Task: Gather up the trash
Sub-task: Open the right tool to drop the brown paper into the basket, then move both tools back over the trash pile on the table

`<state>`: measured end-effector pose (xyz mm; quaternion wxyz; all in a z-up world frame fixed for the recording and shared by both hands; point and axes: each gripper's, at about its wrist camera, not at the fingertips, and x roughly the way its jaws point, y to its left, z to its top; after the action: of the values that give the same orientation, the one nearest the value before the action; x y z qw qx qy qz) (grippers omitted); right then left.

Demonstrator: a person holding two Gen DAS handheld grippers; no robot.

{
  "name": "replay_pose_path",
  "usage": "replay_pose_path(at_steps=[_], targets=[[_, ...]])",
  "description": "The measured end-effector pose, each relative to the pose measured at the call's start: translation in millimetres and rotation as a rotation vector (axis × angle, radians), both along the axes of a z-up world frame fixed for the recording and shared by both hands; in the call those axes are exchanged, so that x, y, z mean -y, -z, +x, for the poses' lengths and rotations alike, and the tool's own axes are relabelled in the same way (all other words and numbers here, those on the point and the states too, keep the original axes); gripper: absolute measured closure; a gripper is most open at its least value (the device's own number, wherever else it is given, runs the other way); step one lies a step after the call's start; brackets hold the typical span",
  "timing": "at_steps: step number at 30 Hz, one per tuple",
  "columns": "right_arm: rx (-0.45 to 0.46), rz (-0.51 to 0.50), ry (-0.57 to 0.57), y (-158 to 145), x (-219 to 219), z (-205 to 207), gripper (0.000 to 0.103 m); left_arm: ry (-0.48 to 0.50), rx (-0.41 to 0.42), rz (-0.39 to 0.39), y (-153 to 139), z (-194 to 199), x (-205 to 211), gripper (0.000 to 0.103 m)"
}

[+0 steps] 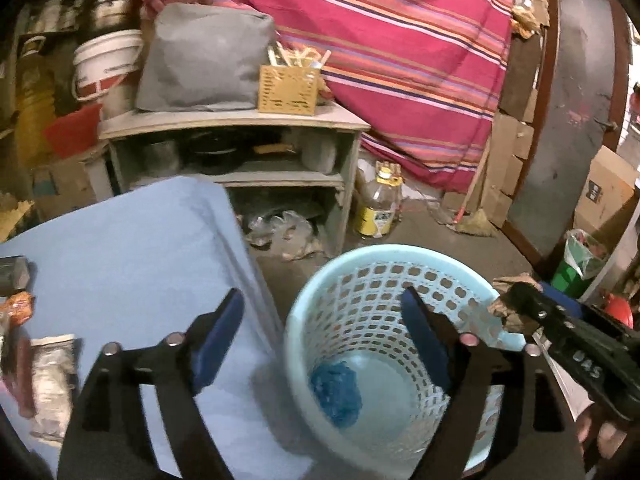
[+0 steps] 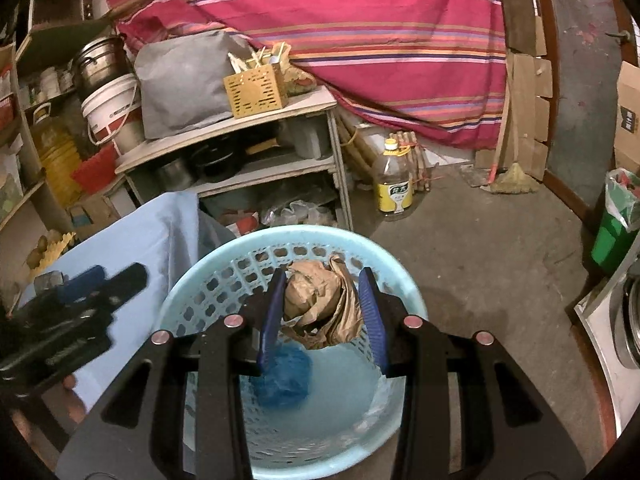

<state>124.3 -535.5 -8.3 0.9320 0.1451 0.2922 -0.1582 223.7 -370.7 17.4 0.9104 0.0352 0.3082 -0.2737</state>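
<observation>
A light blue perforated basket (image 2: 192, 292) stands on the floor beside a table with a blue cloth (image 1: 132, 248). A crumpled blue wad (image 2: 286, 376) lies on the basket's bottom; it also shows in the left wrist view (image 1: 336, 394). My right gripper (image 2: 322, 308) is shut on a crumpled brown paper (image 2: 320, 304) and holds it over the basket's mouth. In the left wrist view that gripper (image 1: 508, 304) comes in from the right with the brown paper (image 1: 506, 308). My left gripper (image 1: 324, 324) is open and empty, straddling the table edge and the basket (image 1: 352, 276).
On the cloth at the left lie a clear wrapper (image 1: 52, 384) and an orange packet (image 1: 20, 308). Behind stand a grey shelf unit (image 2: 248, 120), a plastic oil bottle (image 2: 394, 184), a white bucket (image 1: 108, 68) and a green bin (image 2: 612, 232). A striped pink cloth (image 2: 360, 40) hangs at the back.
</observation>
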Motion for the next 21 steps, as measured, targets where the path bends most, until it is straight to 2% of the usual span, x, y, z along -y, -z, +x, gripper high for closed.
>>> replay_pose_path(at_steps=[4,5,6,7,8,9,15,21], targets=[[-0.011,-0.023,-0.027,4,-13,13,0.063,-0.037,0.043,0.012,-14,-10,-29,0.013],[-0.002,-0.031,-0.031,4,-16,18,0.06,-0.047,0.051,0.016,-17,-12,-36,0.011],[0.012,-0.033,-0.036,3,-18,20,0.045,-0.065,0.064,0.025,-21,-15,-46,0.011],[0.025,-0.034,-0.037,3,-19,21,0.035,-0.082,0.074,0.028,-24,-17,-54,0.01],[0.046,-0.042,-0.027,1,-21,21,0.021,-0.102,0.085,0.026,-28,-20,-66,0.009],[0.066,-0.057,-0.018,-3,-25,21,0.018,-0.11,0.09,0.025,-31,-22,-73,0.009],[0.097,-0.138,-0.023,-18,-54,17,0.005,-0.197,0.13,0.009,-54,-32,-140,0.006],[0.099,-0.128,-0.056,-23,-99,13,0.004,-0.296,0.165,0.025,-66,-41,-205,0.006]])
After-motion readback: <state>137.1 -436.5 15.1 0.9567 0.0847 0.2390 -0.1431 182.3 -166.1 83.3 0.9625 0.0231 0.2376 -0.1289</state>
